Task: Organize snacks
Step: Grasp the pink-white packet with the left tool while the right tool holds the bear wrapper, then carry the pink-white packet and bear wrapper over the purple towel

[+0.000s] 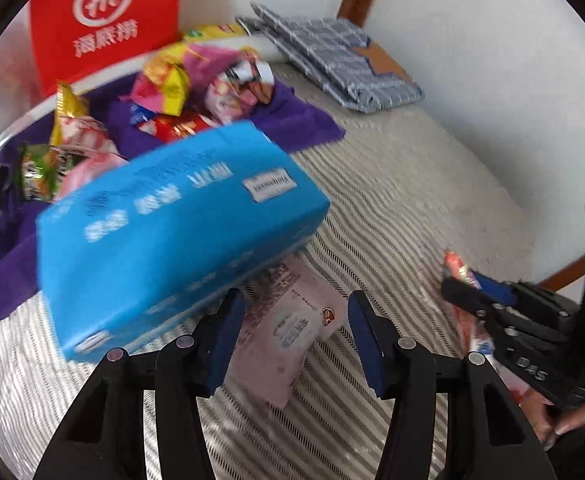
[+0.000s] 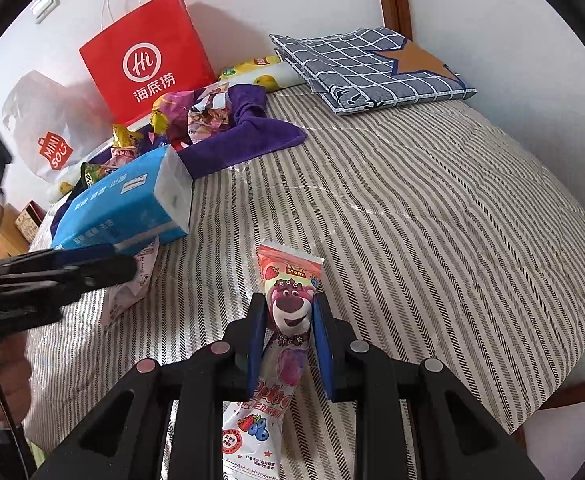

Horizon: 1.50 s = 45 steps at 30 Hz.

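My right gripper (image 2: 286, 320) pinches the bear-print snack packet (image 2: 288, 312) at lower centre, ready for sorting; my left gripper (image 1: 296, 332) hangs open above a pale packet (image 1: 288, 332), nothing between its pads, the blue tissue pack (image 1: 172, 232) upper left.

A red paper bag (image 2: 148, 56) stands against the wall beside a white plastic bag (image 2: 48, 128); folded checked cloth (image 2: 364, 68) lies on the striped bedcover (image 2: 432, 220).

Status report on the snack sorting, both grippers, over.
Right gripper shut on the pink bear snack packet. Left gripper open, empty, over a flat pink packet on the striped bedcover. Blue tissue pack lies partly across that packet.
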Each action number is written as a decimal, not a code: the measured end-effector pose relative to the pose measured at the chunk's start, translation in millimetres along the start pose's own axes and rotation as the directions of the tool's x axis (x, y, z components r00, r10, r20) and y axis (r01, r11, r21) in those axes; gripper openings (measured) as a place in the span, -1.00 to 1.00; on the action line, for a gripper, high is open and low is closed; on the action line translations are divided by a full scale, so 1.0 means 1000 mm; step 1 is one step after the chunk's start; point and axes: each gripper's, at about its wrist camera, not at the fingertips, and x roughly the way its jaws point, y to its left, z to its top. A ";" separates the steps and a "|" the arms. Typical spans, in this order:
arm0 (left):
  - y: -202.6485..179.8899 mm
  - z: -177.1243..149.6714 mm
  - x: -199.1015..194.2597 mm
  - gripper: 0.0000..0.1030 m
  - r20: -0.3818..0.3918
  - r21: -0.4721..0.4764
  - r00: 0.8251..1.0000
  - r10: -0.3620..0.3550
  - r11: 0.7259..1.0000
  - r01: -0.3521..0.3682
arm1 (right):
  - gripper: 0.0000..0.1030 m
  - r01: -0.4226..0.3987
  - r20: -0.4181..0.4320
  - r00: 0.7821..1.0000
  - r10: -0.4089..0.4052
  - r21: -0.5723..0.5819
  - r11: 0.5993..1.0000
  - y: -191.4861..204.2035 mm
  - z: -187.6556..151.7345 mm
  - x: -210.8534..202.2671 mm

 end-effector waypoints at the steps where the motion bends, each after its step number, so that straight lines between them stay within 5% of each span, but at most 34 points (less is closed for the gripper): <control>1: 0.000 -0.001 0.004 0.02 -0.009 0.001 1.000 -0.002 1.000 0.002 | -0.57 -0.007 0.002 1.000 0.007 0.002 1.000 -0.001 0.000 -0.001; 9: 0.001 -0.021 0.003 0.06 -0.033 -0.018 0.998 -0.046 0.999 0.046 | -0.57 -0.016 0.012 1.000 0.016 0.001 1.000 -0.005 0.000 -0.003; 15: -0.014 -0.018 0.011 0.04 -0.008 -0.002 0.998 0.059 0.998 -0.059 | -0.57 -0.016 0.010 1.000 0.016 -0.007 1.000 -0.002 0.001 -0.003; 18: -0.029 -0.020 0.015 -0.22 0.010 0.091 0.985 0.174 0.980 -0.174 | -0.57 -0.011 0.013 1.000 0.011 -0.014 1.000 -0.001 0.001 -0.006; 20: -0.030 -0.023 0.010 -0.33 0.013 0.108 0.984 0.179 0.978 -0.179 | -0.57 -0.008 0.017 1.000 0.009 -0.019 1.000 0.000 0.002 -0.009; 31: 0.001 -0.035 -0.047 -0.34 0.058 -0.067 0.995 0.086 0.994 -0.082 | -0.57 0.010 0.061 0.998 -0.003 -0.101 0.995 0.033 0.014 -0.026; 45: 0.042 -0.035 -0.116 -0.34 0.169 -0.191 0.978 0.125 0.977 -0.092 | -0.57 0.006 0.126 0.992 0.021 -0.208 0.978 0.091 0.046 -0.039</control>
